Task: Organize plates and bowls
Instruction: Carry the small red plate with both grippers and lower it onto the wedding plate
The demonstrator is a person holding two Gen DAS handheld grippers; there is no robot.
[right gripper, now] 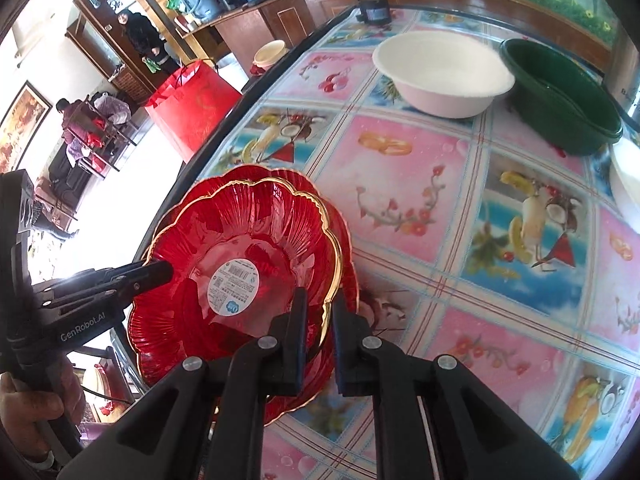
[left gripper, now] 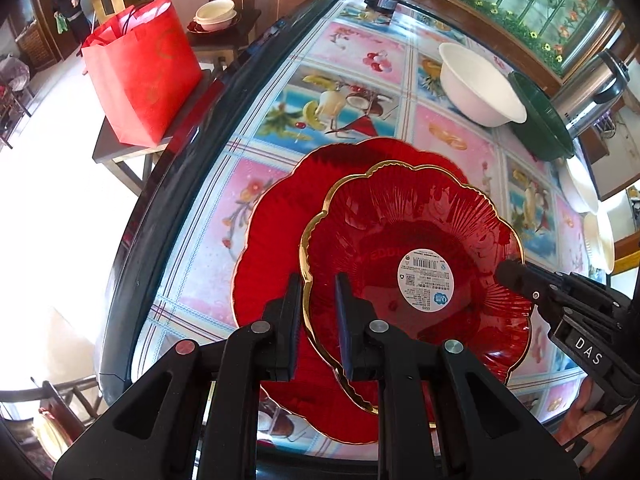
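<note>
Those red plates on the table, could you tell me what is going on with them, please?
A person is stacking them. The upper red plate, gold-rimmed with a round sticker, is gripped on opposite rims by the left hand-held gripper and the right hand-held gripper. It sits over a second red plate lying on the fruit-print table; whether they touch is unclear. Farther back stand a white bowl and a green bowl.

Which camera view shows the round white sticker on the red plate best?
The left wrist view: the sticker faces the camera, large and unobstructed, barcode visible. In the right wrist view the sticker is smaller and tilted, with its print harder to make out.
</note>
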